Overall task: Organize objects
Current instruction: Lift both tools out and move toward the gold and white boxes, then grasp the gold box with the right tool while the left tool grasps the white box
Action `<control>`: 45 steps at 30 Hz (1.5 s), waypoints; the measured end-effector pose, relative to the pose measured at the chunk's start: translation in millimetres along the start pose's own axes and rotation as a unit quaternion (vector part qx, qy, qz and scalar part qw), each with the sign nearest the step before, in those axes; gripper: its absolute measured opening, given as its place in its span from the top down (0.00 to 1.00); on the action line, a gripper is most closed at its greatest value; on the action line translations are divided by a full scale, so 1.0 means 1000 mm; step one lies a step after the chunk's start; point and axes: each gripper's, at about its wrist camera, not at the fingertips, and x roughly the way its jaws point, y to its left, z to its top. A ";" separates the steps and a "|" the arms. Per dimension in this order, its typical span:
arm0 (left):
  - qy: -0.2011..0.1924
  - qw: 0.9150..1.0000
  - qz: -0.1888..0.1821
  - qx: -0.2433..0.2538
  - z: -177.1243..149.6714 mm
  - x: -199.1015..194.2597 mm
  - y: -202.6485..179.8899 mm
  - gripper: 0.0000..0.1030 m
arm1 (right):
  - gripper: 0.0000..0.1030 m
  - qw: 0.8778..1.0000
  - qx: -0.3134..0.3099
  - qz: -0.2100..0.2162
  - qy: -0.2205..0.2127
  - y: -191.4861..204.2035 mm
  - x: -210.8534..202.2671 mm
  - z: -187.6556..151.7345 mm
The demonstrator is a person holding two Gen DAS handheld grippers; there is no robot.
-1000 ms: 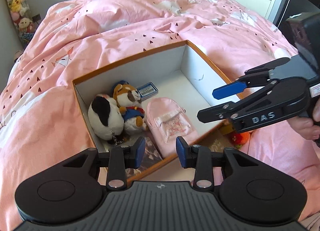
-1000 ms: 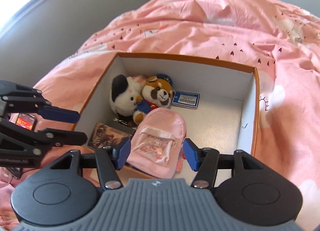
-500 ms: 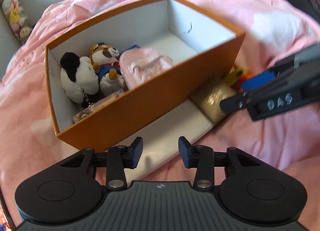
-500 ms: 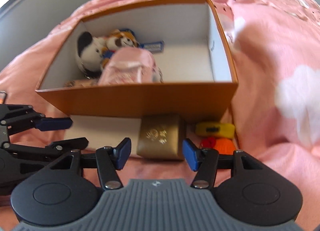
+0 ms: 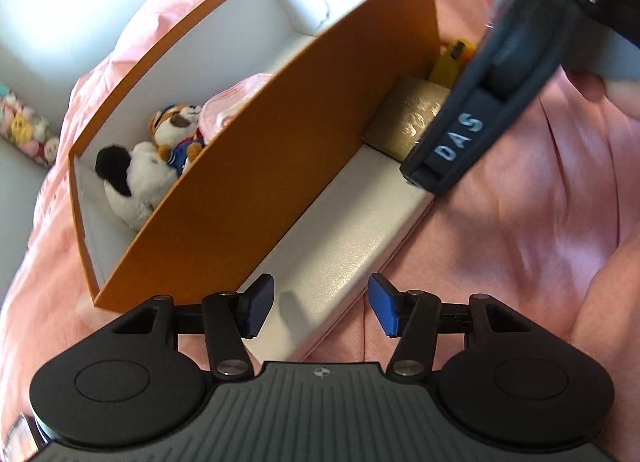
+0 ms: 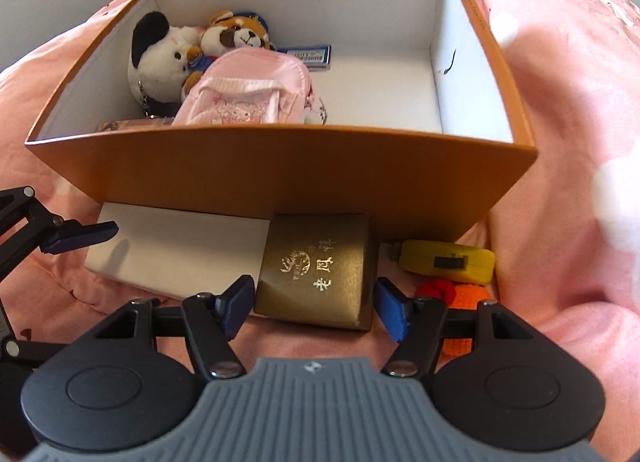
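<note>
Tongs, right: jaws just widened, straddling gold box, pads clear of it. Tongs, left: likewise widened, over near end of white flat box, not gripping. Beyond both: orange box on bed holding plush toys and pink backpack.

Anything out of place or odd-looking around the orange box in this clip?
Nothing is spilled or damaged. Four items still lie outside the orange cardboard box, along its near wall on the pink duvet: a flat white box, a gold gift box, a yellow tape measure and an orange-red knitted toy.
</note>
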 end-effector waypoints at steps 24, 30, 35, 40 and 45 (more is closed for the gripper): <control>0.017 0.986 0.078 0.145 -0.012 0.020 -0.047 0.37 | 0.35 0.999 0.035 -0.010 0.016 -0.023 -0.021 -0.021; 0.004 0.990 0.053 0.130 -0.016 -0.005 -0.043 0.52 | 0.35 0.999 0.036 -0.013 0.012 -0.024 -0.024 -0.021; 0.002 0.997 -0.020 0.080 -0.014 -0.036 -0.024 0.65 | 0.35 0.999 0.037 -0.020 0.005 -0.026 -0.031 -0.022; 0.010 0.990 -0.131 0.053 -0.013 -0.067 -0.003 0.68 | 0.36 0.999 0.031 -0.025 -0.002 -0.027 -0.042 -0.025; 0.031 0.975 -0.220 0.018 -0.011 -0.076 0.024 0.68 | 0.36 0.999 0.033 -0.002 0.010 -0.029 -0.051 -0.030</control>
